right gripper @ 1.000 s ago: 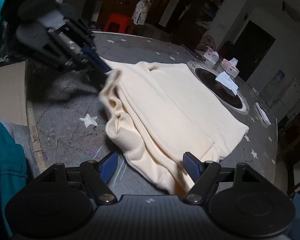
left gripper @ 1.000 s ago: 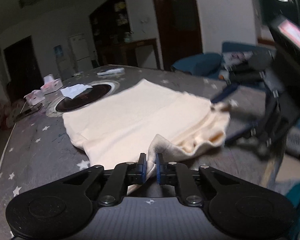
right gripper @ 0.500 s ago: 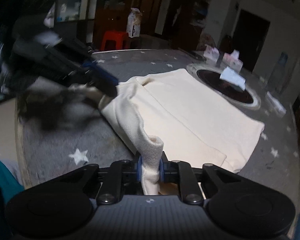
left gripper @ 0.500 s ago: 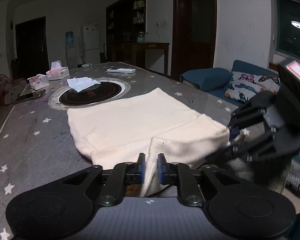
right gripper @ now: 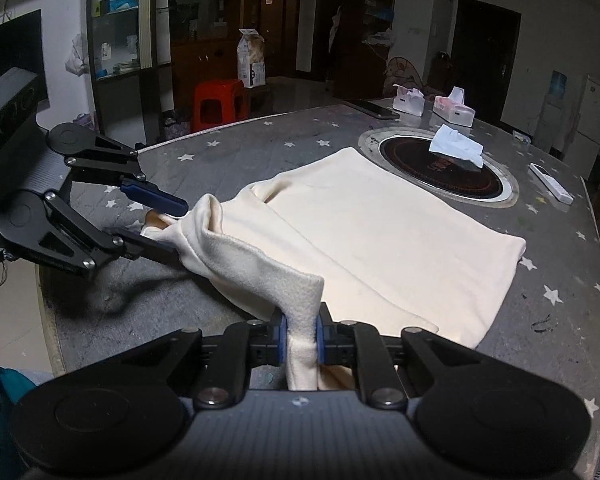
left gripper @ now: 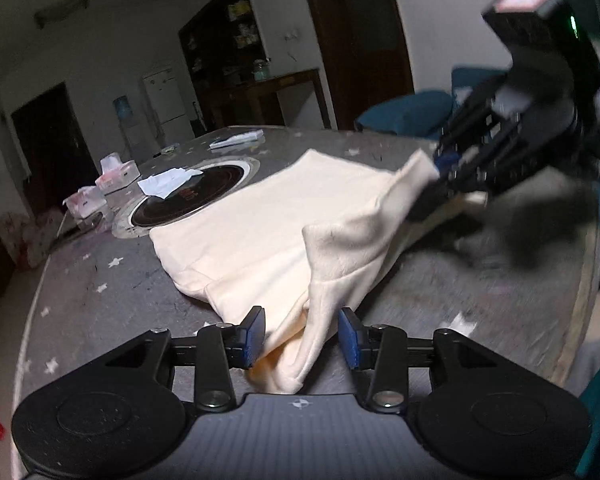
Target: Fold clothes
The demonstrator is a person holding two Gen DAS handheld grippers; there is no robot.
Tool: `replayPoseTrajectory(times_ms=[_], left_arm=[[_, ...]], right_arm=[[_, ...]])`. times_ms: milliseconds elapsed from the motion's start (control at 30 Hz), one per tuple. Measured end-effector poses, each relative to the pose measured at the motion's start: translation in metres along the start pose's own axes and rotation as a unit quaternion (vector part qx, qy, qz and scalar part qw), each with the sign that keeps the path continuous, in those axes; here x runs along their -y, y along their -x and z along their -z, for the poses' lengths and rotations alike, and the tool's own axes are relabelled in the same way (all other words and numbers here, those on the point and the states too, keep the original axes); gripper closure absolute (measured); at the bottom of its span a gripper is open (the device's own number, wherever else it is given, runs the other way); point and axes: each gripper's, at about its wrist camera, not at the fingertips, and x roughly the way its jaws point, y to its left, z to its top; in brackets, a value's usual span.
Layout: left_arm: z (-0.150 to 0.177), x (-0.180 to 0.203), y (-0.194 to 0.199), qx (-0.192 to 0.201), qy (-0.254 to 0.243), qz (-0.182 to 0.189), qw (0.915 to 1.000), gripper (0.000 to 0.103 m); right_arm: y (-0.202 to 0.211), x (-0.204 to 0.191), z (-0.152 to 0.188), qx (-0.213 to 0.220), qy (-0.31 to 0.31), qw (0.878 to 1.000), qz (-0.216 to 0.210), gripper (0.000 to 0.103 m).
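Since a second ago the two grippers have swapped roles: the left gripper, then pinched on a fold of the cream garment, has just been opening, and the cloth now hangs loose between its blue pads without either pressing it. The right gripper, wide apart a second ago, has closed and now pinches a thick fold of the garment's near edge between its pads.

Left tool points down at a slant toward the table's near edge. Seen from the right wrist, its fingers straddle the raised corner. Right tool angled down too, lifting its fold into a soft ridge; blurred in the left wrist view.

Garment: fleecy, napped on the inside, pale cream, lying mostly flat as a broad rectangle on the grey star-printed tablecloth, near corners bunched and lifted. Beyond it a round black hob inset with a metal ring, a crumpled white tissue on top. Two tissue boxes farther back, a white remote at the right edge.
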Motion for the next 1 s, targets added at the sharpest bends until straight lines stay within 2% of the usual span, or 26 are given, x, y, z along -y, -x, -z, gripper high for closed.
replayPoseTrajectory(times_ms=[67,100,167,200,267,500,633,833,1000], left_arm=[[0.003,0.001,-0.003,-0.004,-0.017,-0.001,0.9998,0.061],[0.005,0.001,-0.004,-0.005,-0.023,0.0,0.9997,0.072],[0.008,0.001,-0.006,-0.008,-0.032,0.002,0.9994,0.086],[0.009,0.001,-0.005,-0.006,-0.032,0.0,0.9995,0.091],[0.008,0.0,0.0,0.0,-0.028,-0.001,0.9996,0.094],[0.002,0.001,0.03,0.019,0.0,0.016,0.9997,0.095],[-0.001,0.005,0.058,0.026,0.023,0.037,0.9987,0.095],[-0.009,0.023,0.116,0.029,0.016,0.077,0.9965,0.095],[-0.021,0.009,0.122,0.043,0.053,0.067,0.9954,0.096]], right_arm=[[0.001,-0.003,0.002,0.002,0.003,1.0,0.005,0.092],[0.001,-0.004,0.003,0.005,0.002,1.0,0.006,0.092],[0.003,-0.006,0.005,0.009,0.004,1.0,0.009,0.092],[0.004,-0.008,0.007,0.012,0.007,1.0,0.011,0.093],[0.007,-0.011,0.008,0.017,0.007,1.0,0.01,0.093],[0.035,-0.021,0.006,0.039,0.018,0.999,0.006,0.093],[0.064,-0.032,0.007,0.038,0.02,0.999,-0.011,0.093],[0.117,-0.062,0.005,0.033,0.041,0.998,-0.04,0.093],[0.127,-0.067,-0.006,0.028,0.046,0.998,-0.041,0.094]])
